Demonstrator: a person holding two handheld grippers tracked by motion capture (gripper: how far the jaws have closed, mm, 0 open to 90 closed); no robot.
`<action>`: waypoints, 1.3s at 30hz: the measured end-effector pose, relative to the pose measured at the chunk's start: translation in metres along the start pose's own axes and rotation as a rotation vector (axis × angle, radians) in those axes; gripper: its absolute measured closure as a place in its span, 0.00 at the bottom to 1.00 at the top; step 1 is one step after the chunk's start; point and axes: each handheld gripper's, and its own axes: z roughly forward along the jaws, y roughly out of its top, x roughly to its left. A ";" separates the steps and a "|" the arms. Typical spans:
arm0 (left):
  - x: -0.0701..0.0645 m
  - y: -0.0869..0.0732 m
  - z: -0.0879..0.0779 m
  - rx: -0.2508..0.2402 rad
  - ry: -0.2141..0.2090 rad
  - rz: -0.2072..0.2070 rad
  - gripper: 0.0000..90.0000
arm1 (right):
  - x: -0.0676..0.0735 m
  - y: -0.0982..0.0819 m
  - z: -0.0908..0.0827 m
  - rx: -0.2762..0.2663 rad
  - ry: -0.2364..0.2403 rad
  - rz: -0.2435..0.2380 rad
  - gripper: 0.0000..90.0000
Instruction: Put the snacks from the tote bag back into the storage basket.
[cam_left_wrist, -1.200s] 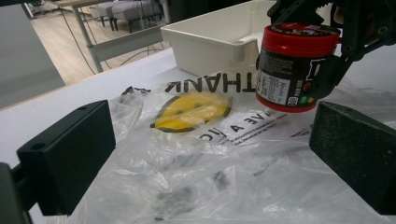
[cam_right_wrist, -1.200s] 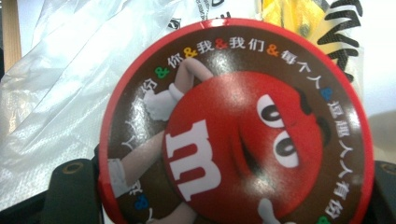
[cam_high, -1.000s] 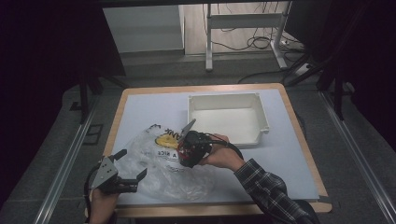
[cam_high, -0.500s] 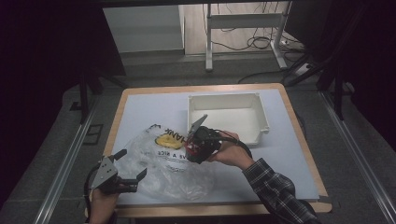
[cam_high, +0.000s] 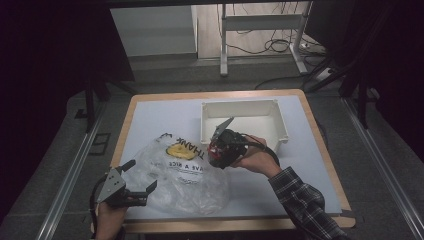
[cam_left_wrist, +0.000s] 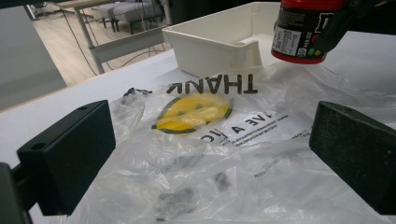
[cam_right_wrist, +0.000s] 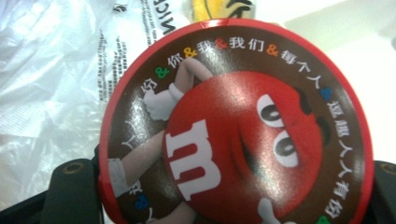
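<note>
Surface (cam_high: 150, 115) with a white tray (cam_high: 282, 131) at its far right and a clear printed bag (cam_high: 185, 185) lying flat at its near left. Over the last second the right gripper (cam_high: 220, 147) travels from above the bag's far edge toward the tray, rising slightly; it now hangs at the tray's near-left corner, above the surface. Its jaws are clamped on a red-lidded candy tub (cam_right_wrist: 233, 126), which is carried clear of the bag: in the left gripper view the tub (cam_left_wrist: 303, 30) hangs in the air just in front of the tray wall (cam_left_wrist: 210, 51), touching neither bag nor tray. The left gripper (cam_high: 127, 187) keeps its place at the bag's near-left edge, jaws apart, with crumpled film (cam_left_wrist: 210, 172) lying between them but not pinched; whether a pad touches the film cannot be told. The bag looks flattened and shows no other bulky contents, though dark specks show through the film. Judged from this, the tub is out of the bag and the transfer is in its carrying phase, with the tray the likely destination; setting down and release are not yet done
</note>
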 end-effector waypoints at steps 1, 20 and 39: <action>0.000 0.000 0.000 0.000 0.000 0.000 0.00 | -0.001 -0.001 -0.001 0.003 -0.005 0.001 0.28; 0.000 0.001 0.000 -0.003 -0.001 0.002 0.00 | -0.035 -0.007 -0.007 0.004 -0.073 0.061 0.28; 0.000 0.001 -0.001 -0.007 0.002 0.004 0.00 | -0.063 0.008 0.008 -0.004 -0.098 0.090 0.28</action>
